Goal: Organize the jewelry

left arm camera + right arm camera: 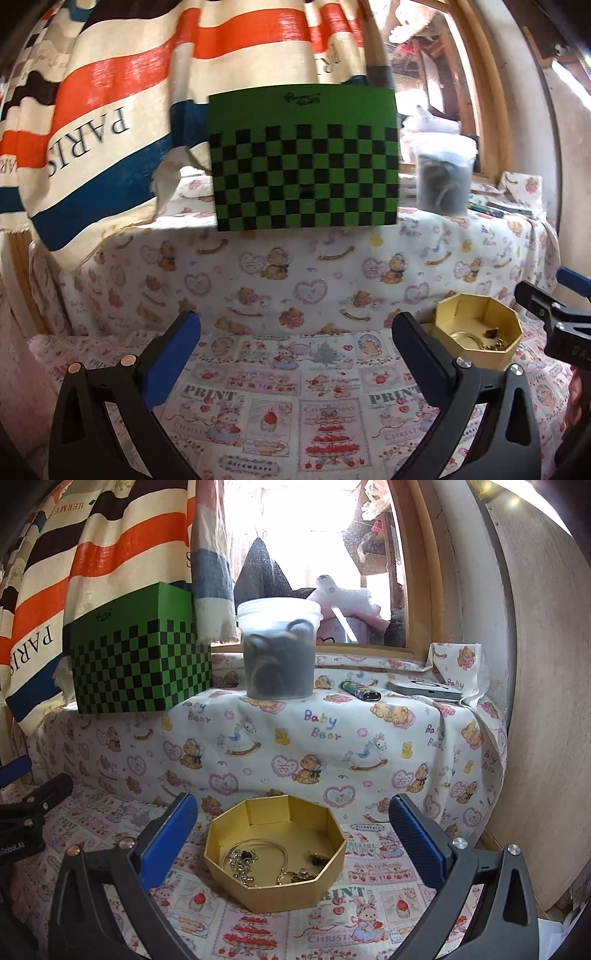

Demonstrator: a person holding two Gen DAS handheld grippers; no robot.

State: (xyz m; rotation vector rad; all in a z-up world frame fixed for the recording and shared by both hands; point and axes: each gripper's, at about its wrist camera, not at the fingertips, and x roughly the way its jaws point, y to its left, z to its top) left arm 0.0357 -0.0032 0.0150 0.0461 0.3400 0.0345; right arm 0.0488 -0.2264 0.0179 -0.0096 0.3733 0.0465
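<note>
A gold octagonal box (258, 893) sits open on the printed cloth, right in front of my right gripper (291, 814). Inside lie a thin bangle (275, 843), a sparkly chain piece (242, 858) and small gold pieces (299, 876). The right gripper is open and empty, its fingers either side of the box and a little above it. My left gripper (295, 328) is open and empty over bare cloth, to the left of the box (508, 349). The right gripper's side shows at the right edge of the left wrist view (546, 306).
A green and black checkered box (140, 664) and a clear plastic tub (279, 650) stand on the raised ledge behind. A lighter (360, 691) and a grey flat device (424, 690) lie on the ledge at right. A striped curtain (92, 110) hangs at left.
</note>
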